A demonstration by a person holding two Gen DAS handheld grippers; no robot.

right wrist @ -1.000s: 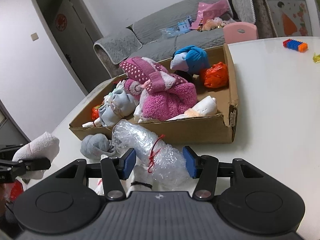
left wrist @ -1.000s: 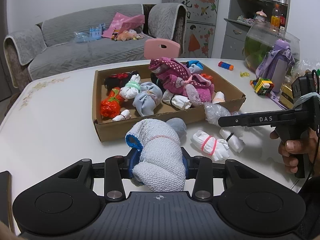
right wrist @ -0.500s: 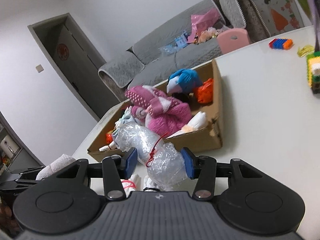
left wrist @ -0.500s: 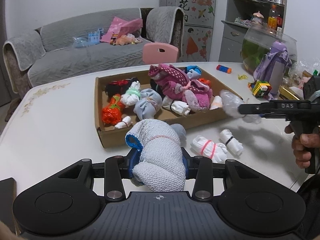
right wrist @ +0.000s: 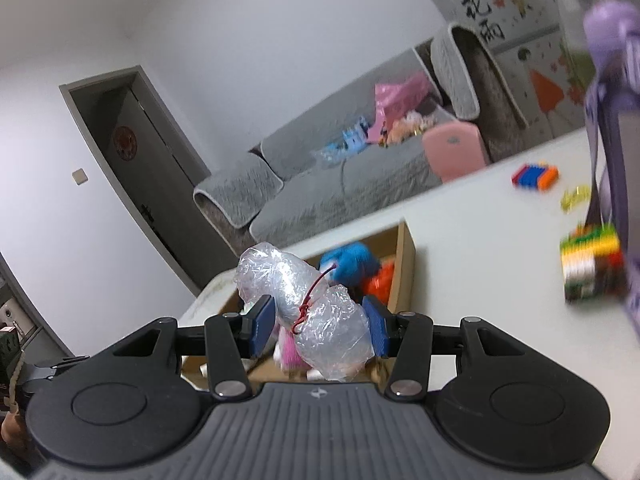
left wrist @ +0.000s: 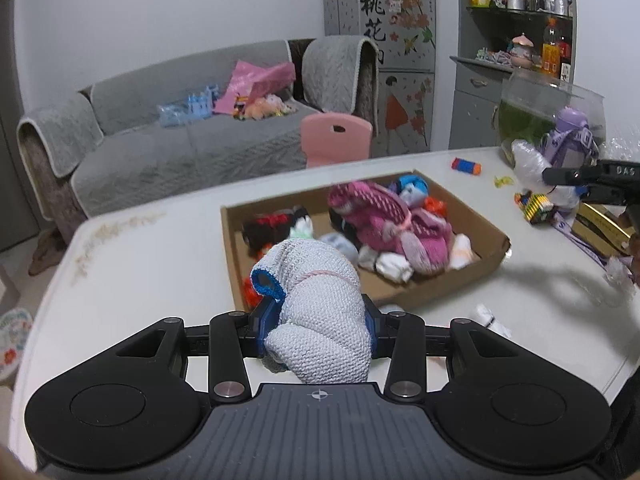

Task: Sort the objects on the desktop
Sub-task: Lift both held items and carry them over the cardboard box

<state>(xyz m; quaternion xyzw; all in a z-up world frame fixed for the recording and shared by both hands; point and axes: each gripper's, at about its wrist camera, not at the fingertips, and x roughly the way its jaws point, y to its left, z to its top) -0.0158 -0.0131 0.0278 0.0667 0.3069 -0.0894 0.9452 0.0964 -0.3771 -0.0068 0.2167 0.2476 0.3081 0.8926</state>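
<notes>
Left wrist view shows your left gripper (left wrist: pixel 318 330) squeezing a gray knit sock roll (left wrist: pixel 320 312), with a pad pressed on each side. The roll hangs in the air, near you, just in front of the cardboard box (left wrist: pixel 460 280). Right wrist view shows your right gripper (right wrist: pixel 320 326) squeezing a clear plastic bundle (right wrist: pixel 308 308) tied with red string, up in the air over the right end of the box.

Watch out: the plastic is slippery and squishy, so I think it could slide out if you tip it. The box is already piled with socks, so a new roll might tumble over the low wall. The purple bottle (right wrist: pixel 612 92) and the block toy (right wrist: pixel 590 266) stand close to your right gripper; a swing could knock them.

Both views are blurry. The sock roll hides the near left part of the box, and small white rolls (left wrist: pixel 488 318) on the table (left wrist: pixel 152 264) are partly hidden.
</notes>
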